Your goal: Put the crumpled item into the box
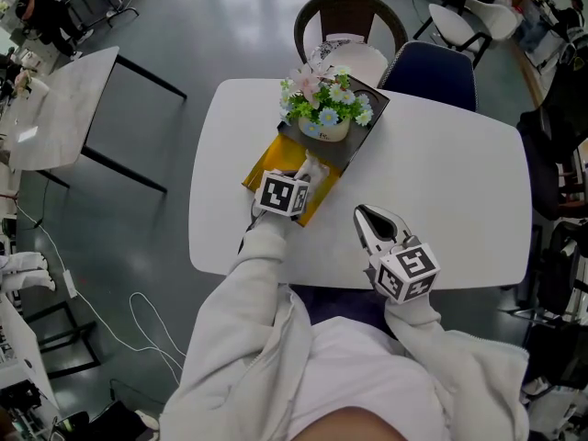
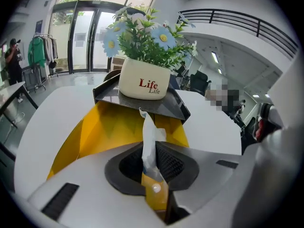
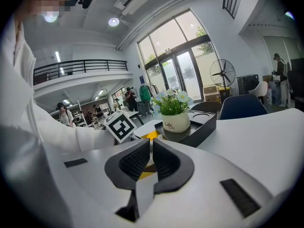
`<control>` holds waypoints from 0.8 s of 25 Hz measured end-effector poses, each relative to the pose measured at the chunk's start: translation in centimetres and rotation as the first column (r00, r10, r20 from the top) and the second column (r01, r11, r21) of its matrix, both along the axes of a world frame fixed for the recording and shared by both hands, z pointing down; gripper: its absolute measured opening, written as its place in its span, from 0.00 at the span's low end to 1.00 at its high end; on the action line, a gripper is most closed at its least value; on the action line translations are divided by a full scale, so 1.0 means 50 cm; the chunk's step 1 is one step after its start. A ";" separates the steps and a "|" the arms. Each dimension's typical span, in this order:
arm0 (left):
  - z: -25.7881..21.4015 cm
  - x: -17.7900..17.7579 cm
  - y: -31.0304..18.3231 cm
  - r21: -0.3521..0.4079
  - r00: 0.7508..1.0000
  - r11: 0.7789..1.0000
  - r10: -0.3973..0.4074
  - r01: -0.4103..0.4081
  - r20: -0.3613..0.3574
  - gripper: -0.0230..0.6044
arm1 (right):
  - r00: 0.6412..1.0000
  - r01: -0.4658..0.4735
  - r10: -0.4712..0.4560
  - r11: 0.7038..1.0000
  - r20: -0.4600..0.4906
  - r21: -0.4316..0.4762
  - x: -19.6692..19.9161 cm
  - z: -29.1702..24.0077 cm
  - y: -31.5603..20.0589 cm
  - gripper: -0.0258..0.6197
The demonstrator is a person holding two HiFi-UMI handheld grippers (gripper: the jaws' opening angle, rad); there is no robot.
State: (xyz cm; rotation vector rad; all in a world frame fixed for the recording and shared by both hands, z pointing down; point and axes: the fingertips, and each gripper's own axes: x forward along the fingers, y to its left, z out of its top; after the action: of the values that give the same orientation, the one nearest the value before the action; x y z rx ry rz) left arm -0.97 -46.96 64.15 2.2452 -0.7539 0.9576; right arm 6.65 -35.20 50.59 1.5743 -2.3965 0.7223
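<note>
A crumpled white paper item [image 2: 149, 139] stands pinched between the jaws of my left gripper [image 2: 151, 164], which is shut on it. It hangs over the open yellow box [image 2: 111, 127]; in the head view the left gripper [image 1: 306, 175] sits above that box [image 1: 318, 206] on the white table [image 1: 450, 182]. A black tray [image 2: 164, 107] carrying a white flower pot [image 2: 144, 82] rests on the box's far end. My right gripper [image 1: 366, 215] lies near the table's front edge, right of the box. In its own view the right gripper [image 3: 151, 159] is shut with nothing between the jaws.
A brown chair [image 1: 349, 15] and a blue chair [image 1: 432, 70] stand behind the table. A second pale table [image 1: 64, 108] is at the left, with cables [image 1: 138, 315] on the floor beside me. The flower pot [image 3: 176, 122] and tray [image 3: 205, 126] lie ahead of the right gripper.
</note>
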 end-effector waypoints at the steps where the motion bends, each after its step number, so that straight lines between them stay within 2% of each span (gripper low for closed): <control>1: 0.005 0.000 -0.003 0.014 1.000 1.000 -0.002 0.002 0.024 0.12 | 1.000 0.002 -0.002 1.000 0.000 -0.001 -0.001 0.001 -0.001 0.10; 5: 0.021 0.000 -0.008 0.079 0.991 0.997 -0.004 -0.006 0.135 0.12 | 1.000 0.009 -0.009 1.000 0.002 0.000 -0.005 0.003 -0.002 0.10; 9: 0.024 0.005 -0.001 0.128 0.980 0.991 0.022 -0.048 0.198 0.13 | 1.000 0.011 -0.011 1.000 0.004 0.000 -0.007 0.002 0.000 0.10; 15: 0.031 0.007 -0.001 0.151 0.971 0.986 0.037 -0.074 0.235 0.14 | 1.000 0.014 -0.014 1.000 0.006 0.001 -0.016 0.004 0.001 0.10; 20: 0.025 0.006 -0.002 0.167 0.976 0.984 0.025 -0.062 0.214 0.15 | 1.000 0.022 -0.023 1.000 0.003 0.006 -0.023 0.003 0.005 0.10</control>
State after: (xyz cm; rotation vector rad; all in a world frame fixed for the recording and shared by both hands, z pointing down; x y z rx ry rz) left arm -0.66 -47.05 65.40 2.3404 -0.9156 1.2085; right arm 5.48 -34.94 50.75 1.5469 -2.4169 0.7152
